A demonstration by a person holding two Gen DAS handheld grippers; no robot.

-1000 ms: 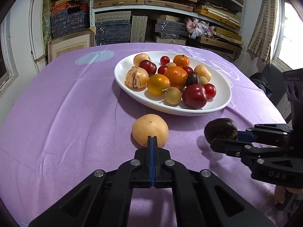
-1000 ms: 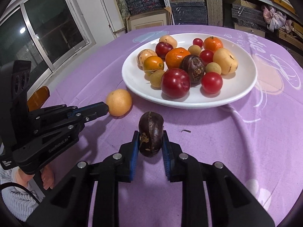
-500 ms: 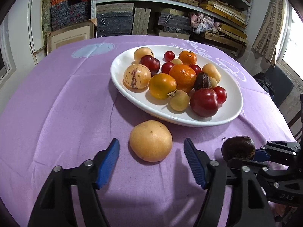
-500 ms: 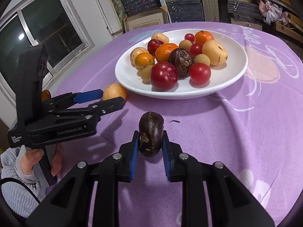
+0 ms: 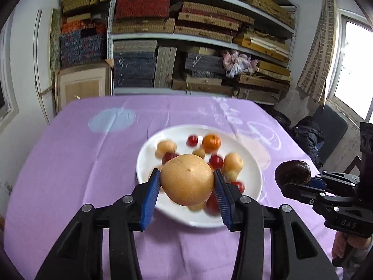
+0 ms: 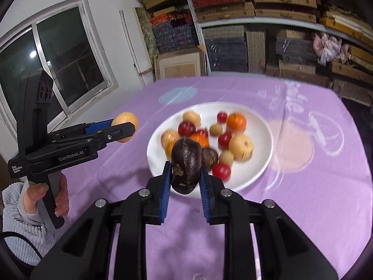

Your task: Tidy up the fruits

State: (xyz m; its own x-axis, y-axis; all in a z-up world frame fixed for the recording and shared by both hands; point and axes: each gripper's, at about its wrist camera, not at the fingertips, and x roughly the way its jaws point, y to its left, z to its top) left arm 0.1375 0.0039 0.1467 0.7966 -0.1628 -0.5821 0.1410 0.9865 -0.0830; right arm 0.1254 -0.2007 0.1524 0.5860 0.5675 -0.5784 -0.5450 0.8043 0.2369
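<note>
My left gripper is shut on a large pale orange round fruit and holds it in the air above the near edge of the white plate. It also shows in the right wrist view. My right gripper is shut on a dark purple wrinkled fruit, held above the table in front of the plate. The same fruit shows at the right in the left wrist view. The plate holds several red, orange and yellow fruits.
The purple tablecloth covers the table. Shelves with stacked boxes stand behind it. A window is at the left and a dark chair at the right of the table.
My left gripper opened, closed on the pale orange fruit and lifted it off the cloth. My right gripper rose with the dark fruit. Both views now look from higher up.
</note>
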